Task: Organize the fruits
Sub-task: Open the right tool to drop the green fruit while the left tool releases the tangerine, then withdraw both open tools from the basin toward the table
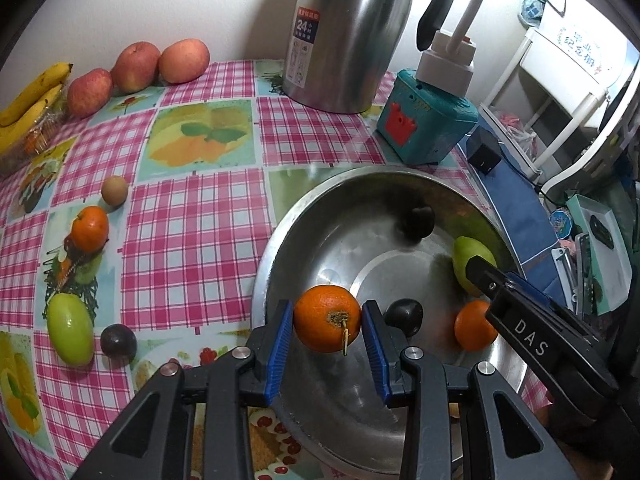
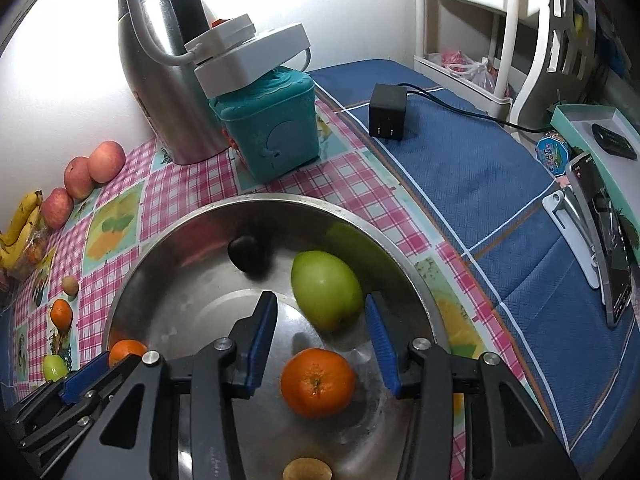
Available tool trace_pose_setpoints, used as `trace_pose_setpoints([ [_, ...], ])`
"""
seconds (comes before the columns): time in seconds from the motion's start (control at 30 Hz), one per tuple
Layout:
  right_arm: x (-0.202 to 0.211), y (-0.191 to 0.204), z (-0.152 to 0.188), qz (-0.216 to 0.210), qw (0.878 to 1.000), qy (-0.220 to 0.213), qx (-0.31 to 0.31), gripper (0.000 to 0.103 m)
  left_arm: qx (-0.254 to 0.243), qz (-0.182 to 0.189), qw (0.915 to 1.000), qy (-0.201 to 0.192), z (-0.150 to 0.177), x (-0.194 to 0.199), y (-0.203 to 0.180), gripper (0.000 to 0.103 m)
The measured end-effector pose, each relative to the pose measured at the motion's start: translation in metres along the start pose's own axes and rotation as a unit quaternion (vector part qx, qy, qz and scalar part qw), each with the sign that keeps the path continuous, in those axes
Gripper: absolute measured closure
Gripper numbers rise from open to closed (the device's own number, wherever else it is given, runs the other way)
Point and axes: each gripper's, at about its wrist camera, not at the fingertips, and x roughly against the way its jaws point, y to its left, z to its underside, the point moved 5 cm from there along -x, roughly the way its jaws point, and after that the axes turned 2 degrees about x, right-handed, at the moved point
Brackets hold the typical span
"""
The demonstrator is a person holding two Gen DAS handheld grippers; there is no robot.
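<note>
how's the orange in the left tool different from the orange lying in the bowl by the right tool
The held orange is clamped between the left tool's blue pads, above the steel bowl; the loose orange rests on the bowl's floor between the right tool's open pads, ungripped. The held one has a dangling stalk; the loose one only a short nub. Both are small, round and bright orange.

Ahead of me a tall steel thermos (image 1: 348, 32) with a black handle stands against the white wall on the pink checked tablecloth (image 1: 192, 216). Just beside it sits a teal plastic box (image 2: 272, 128) with a white lamp base (image 2: 248, 52) on top. On the blue cloth (image 2: 472, 168) lies a black power adapter (image 2: 387, 114) with its cable, and a phone on a stand (image 2: 600, 236) leans near the edge.
</note>
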Motion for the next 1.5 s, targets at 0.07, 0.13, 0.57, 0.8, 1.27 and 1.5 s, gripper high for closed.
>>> trace_pose_setpoints([
  [0.07, 0.000, 0.001, 0.000, 0.004, 1.000, 0.001, 0.002, 0.055, 0.002, -0.001, 1.0000, 0.002, 0.000, -0.001, 0.001, 0.065],
  [0.13, 0.001, 0.000, 0.000, 0.007, 1.000, 0.000, 0.003, 0.055, 0.002, -0.002, 1.0000, 0.003, 0.000, -0.002, 0.001, 0.065],
  [0.57, 0.017, 0.006, -0.006, 0.009, 1.000, -0.017, 0.013, 0.055, 0.001, 0.008, 0.9999, 0.007, -0.002, 0.003, -0.002, 0.062],
  [0.8, 0.029, 0.014, -0.008, 0.008, 0.999, -0.028, 0.024, 0.055, 0.002, 0.015, 0.9999, -0.006, -0.008, 0.020, -0.002, 0.058],
  [1.27, 0.047, 0.041, 0.006, 0.003, 0.999, -0.011, 0.051, 0.055, 0.059, -0.042, 0.9971, -0.027, -0.013, 0.060, 0.050, 0.058],
  [1.5, 0.064, 0.055, 0.010, -0.014, 1.000, 0.002, 0.027, 0.055, 0.086, -0.067, 0.9934, -0.036, -0.010, 0.081, 0.080, 0.058],
])
